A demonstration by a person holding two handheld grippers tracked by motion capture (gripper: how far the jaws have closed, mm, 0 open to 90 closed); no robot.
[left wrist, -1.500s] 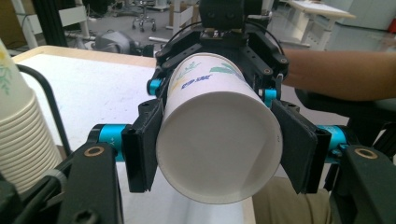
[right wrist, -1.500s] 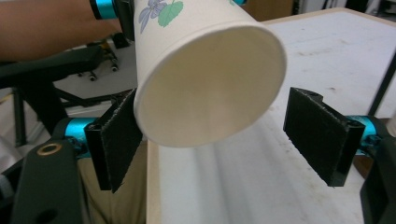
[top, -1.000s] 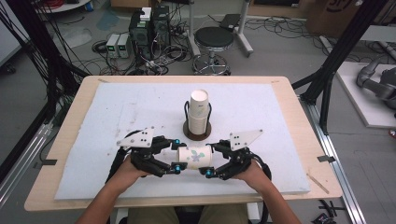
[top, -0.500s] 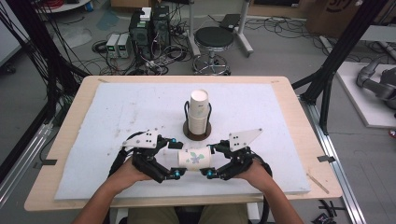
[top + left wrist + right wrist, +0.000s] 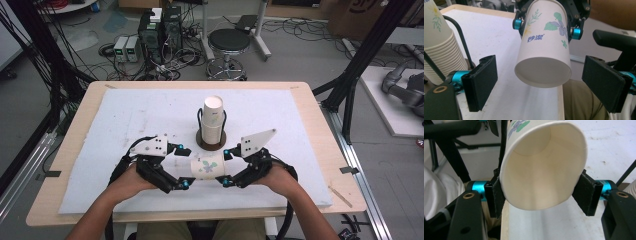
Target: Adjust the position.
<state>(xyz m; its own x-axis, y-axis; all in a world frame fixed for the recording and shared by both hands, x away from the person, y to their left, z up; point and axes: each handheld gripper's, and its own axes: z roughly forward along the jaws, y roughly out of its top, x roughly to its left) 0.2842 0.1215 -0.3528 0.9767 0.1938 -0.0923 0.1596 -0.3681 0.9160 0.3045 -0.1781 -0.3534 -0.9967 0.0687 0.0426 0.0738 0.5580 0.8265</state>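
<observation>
White paper cup [image 5: 544,50] printed with green leaves, a purple flower, a touch of yellow and blue lettering, cream inside [image 5: 541,167]. Black jaws with bright cyan fittings on the left gripper [image 5: 180,167] and the right gripper [image 5: 226,167], each topped by a pale grey plate. White pad [image 5: 125,115] over a light wooden table [image 5: 320,130]; dark brown base [image 5: 211,142] under the white cup stack [image 5: 212,117].

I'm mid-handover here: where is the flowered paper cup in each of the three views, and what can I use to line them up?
High view: the cup lies on its side low in the middle, between the left gripper and right gripper.
Left gripper view: upper middle, closed bottom toward the camera, clear of the near pads.
Right gripper view: centre, open mouth toward the camera, pinched by both pads.
Shared landmark: the white mat.
</observation>
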